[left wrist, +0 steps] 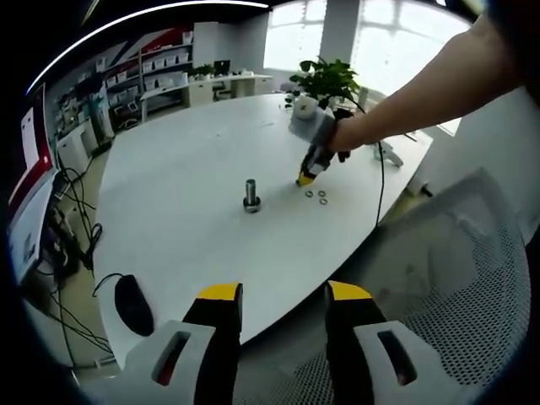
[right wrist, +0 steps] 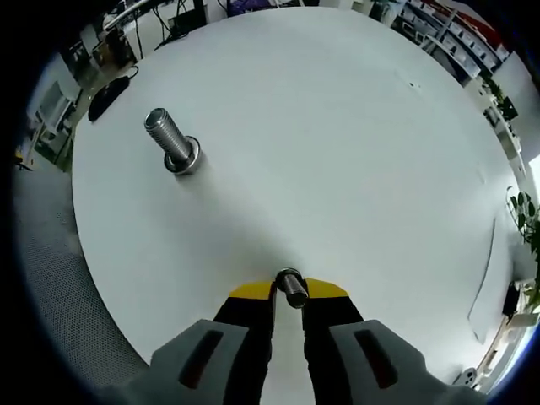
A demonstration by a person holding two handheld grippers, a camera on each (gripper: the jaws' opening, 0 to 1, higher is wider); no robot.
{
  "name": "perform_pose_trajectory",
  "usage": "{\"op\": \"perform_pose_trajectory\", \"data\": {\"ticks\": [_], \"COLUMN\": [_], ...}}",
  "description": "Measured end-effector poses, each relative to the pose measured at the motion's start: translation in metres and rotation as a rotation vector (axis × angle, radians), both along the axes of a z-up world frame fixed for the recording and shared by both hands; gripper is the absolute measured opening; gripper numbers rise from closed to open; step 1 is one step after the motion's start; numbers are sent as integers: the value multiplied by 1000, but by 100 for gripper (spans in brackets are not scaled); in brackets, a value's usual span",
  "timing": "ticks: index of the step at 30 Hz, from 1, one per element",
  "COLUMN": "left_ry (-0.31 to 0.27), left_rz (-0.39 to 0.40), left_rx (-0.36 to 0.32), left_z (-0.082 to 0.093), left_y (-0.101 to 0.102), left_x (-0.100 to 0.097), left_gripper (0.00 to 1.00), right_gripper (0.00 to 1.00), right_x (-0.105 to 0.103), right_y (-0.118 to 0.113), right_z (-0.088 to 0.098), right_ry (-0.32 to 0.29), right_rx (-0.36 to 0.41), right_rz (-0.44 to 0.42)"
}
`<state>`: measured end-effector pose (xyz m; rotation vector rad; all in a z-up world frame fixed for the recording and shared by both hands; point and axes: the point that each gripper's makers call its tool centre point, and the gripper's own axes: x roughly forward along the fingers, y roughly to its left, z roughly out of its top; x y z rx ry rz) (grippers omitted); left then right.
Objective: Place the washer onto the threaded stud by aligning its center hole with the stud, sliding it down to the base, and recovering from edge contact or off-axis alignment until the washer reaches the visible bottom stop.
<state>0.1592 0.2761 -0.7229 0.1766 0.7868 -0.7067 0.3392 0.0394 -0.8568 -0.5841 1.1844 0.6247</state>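
One washer (right wrist: 291, 285) in the right gripper (right wrist: 290, 291), unlabelled.

Bright daylight from the windows (left wrist: 371, 29) washes the white table (left wrist: 186, 194); fisheye edges curve.

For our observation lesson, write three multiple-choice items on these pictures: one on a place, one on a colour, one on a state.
1. Where does the threaded stud stand?
A on the white table
B on a chair
C on the floor

2. What colour are the left gripper's jaw tips?
A red
B yellow
C blue

3. How is the washer placed?
A lying on the floor
B clamped in the right gripper
C hung on a plant

Answers: 1 A, the stud stands upright on the tabletop. 2 B, both tips show yellow. 3 B, the jaws close on it, apart from the stud.
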Motion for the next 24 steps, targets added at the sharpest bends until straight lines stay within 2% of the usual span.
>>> {"op": "perform_pose_trajectory", "data": {"ticks": [10, 19, 24], "left_ry": [-3, 3, 3], "left_rz": [-3, -10, -11], "left_rx": [3, 5, 4], "left_z": [0, -1, -1], "left_y": [0, -1, -1], "left_x": [0, -1, -1], "left_gripper": [37, 37, 37], "right_gripper": [15, 17, 19], "right_x": [-3, -7, -21], "right_y": [-6, -9, -19], "right_z": [-8, -3, -5], "right_ry": [19, 18, 50], "right_rx": [-17, -2, 4], "right_rz": [15, -1, -50]}}
